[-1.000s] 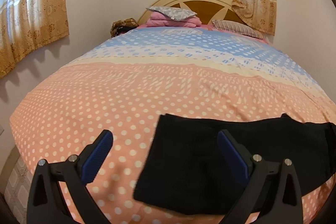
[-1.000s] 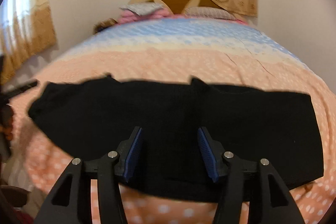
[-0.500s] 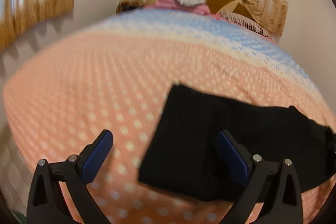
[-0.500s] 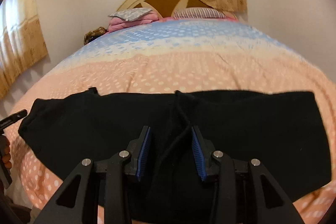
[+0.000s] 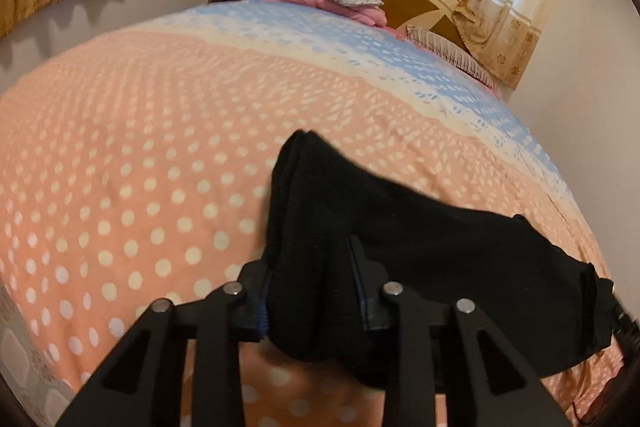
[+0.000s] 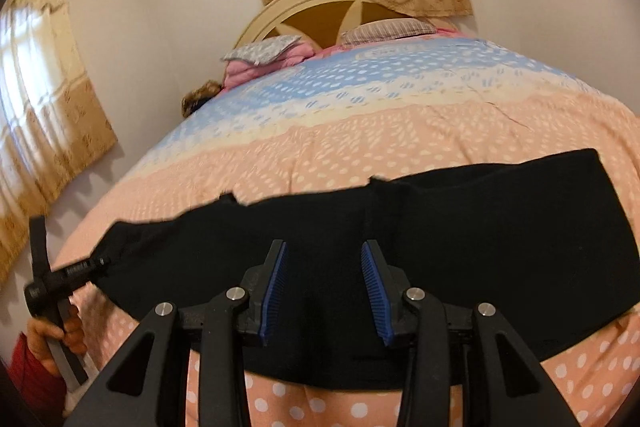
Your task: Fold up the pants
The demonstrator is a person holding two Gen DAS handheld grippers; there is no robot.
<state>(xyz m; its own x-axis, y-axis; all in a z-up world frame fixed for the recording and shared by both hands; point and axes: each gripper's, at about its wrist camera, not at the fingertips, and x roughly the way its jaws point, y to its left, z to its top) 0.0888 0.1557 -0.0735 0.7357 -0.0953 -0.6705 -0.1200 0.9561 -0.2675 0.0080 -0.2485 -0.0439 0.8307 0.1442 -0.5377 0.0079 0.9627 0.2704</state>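
Big bed (image 5: pixel 120 155), peach dotted cover with a blue band toward the far end; headboard (image 6: pixel 320 11), pillows and curtains beyond. Black pants (image 6: pixel 460 227) laid as a long band across the near edge of the bed, left to right, already doubled lengthwise by the look of it.

Left gripper (image 5: pixel 312 275), wide open and straddling the left end of the pants a second ago, now closing hard on that end: fabric bunched between the pads, left edge pulled up into a ridge off the cover. Reads as gripped, jaws narrow with cloth filling the gap. Same gripper visible at far left of the right wrist view, person's hand (image 6: pixel 52 331) on the handle, pants end drawn to a point at its tip.

Right gripper (image 6: pixel 324 287) at mid-length of the pants, near edge; jaws narrowed from before, now part open, black cloth between the blue pads. Whether the pads actually press cloth: cannot tell, gap visible on both sides.

Meaning for task: left end secured, so likely set up to carry it over to the right for a crosswise fold. Fold itself not yet made.
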